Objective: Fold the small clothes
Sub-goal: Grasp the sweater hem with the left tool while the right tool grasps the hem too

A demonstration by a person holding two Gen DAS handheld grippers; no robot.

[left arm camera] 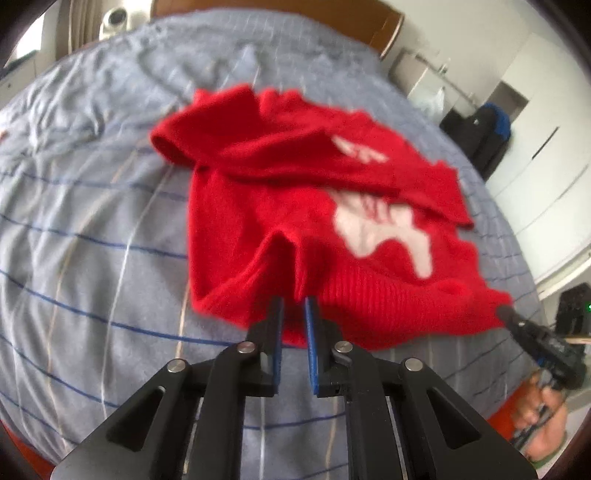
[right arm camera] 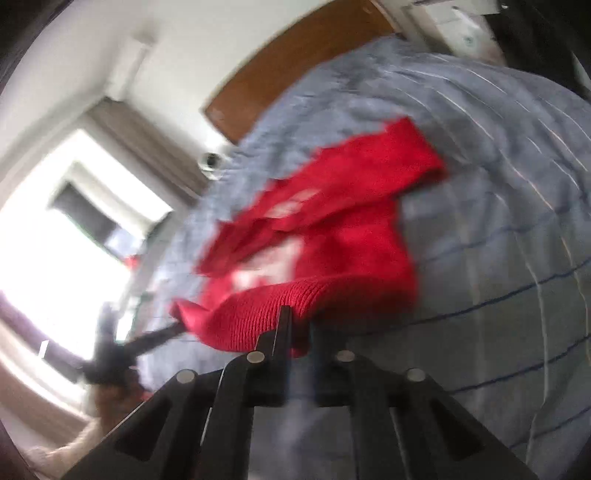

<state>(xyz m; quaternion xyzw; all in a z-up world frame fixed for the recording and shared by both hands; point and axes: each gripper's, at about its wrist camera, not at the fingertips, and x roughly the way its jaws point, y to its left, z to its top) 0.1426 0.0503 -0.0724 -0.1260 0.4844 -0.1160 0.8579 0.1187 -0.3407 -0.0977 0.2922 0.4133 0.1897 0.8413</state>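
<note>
A small red knitted sweater [left arm camera: 258,206] with a white motif [left arm camera: 376,229] lies rumpled on the bed, its sleeves folded across the body. My left gripper [left arm camera: 293,304] is shut on a raised pinch of the ribbed hem. In the right wrist view, which is blurred, the same sweater [right arm camera: 351,240] has its hem between the fingers of my right gripper [right arm camera: 299,325], which is shut on it. The right gripper [left arm camera: 504,312] also shows at the hem's far right corner, and the left gripper [right arm camera: 177,328] at the hem's left end.
The bed [left arm camera: 92,221] is covered by a wrinkled grey-blue striped sheet, with a brown headboard [left arm camera: 384,26] at the far end. A white wardrobe [left arm camera: 535,147] and a dark bag [left arm camera: 484,136] stand to the right. A bright window [right arm camera: 55,240] is on the other side.
</note>
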